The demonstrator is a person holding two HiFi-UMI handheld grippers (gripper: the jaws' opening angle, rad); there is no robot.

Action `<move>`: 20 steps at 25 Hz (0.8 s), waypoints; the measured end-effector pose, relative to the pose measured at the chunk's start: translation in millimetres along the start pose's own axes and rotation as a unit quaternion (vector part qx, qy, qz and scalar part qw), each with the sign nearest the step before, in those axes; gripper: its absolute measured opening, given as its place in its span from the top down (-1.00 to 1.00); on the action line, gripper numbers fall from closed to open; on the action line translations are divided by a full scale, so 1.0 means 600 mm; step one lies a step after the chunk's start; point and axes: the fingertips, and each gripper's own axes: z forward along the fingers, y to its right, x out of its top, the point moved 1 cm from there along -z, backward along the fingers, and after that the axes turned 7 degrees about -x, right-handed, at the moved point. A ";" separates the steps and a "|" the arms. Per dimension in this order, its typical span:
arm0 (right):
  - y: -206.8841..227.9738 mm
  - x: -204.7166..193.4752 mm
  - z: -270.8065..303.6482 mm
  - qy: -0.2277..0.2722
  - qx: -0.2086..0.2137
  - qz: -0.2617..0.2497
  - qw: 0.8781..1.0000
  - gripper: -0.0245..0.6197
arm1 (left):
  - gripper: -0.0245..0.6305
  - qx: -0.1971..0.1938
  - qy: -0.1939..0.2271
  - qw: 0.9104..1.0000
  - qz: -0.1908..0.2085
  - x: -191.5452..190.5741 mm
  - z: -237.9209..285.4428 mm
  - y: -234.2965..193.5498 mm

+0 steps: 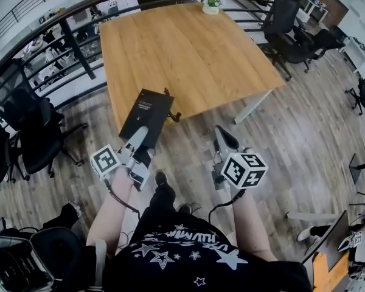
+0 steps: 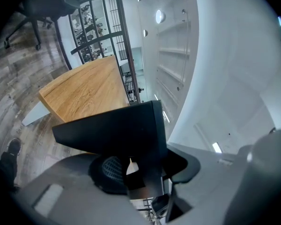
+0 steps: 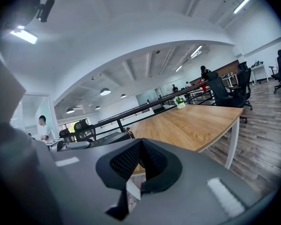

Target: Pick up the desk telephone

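Nearest me in the head view is the star-print shirt; past it the left gripper is clamped on the desk telephone, held just off the wooden table's near edge, so I judge the pick-up done. Left gripper view: that slab fills the jaws, with plank floor beside the table. Right gripper view: the right gripper is closed and empty, facing the table and the railing behind it.
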 end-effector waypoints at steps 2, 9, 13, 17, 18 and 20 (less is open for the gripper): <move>0.007 -0.003 -0.020 -0.003 -0.004 0.003 1.000 0.93 | 0.30 0.000 0.000 1.000 -0.003 -0.018 -0.008 0.006; -0.001 -0.037 -0.087 -0.012 0.008 0.001 1.000 0.93 | 0.30 0.010 0.002 1.000 0.002 -0.088 -0.061 0.025; -0.010 -0.046 -0.099 -0.017 0.022 0.001 1.000 0.93 | 0.30 0.017 0.006 1.000 -0.003 -0.110 -0.080 0.027; -0.017 -0.039 -0.111 -0.022 0.033 0.005 0.999 0.93 | 0.30 0.026 0.010 1.000 -0.002 -0.124 -0.089 0.045; -0.019 -0.042 -0.113 -0.024 0.034 0.006 0.999 0.93 | 0.30 0.027 0.012 1.000 -0.004 -0.125 -0.093 0.045; -0.027 -0.057 -0.107 -0.024 0.034 0.006 0.999 0.93 | 0.30 0.025 0.013 1.000 -0.005 -0.120 -0.104 0.034</move>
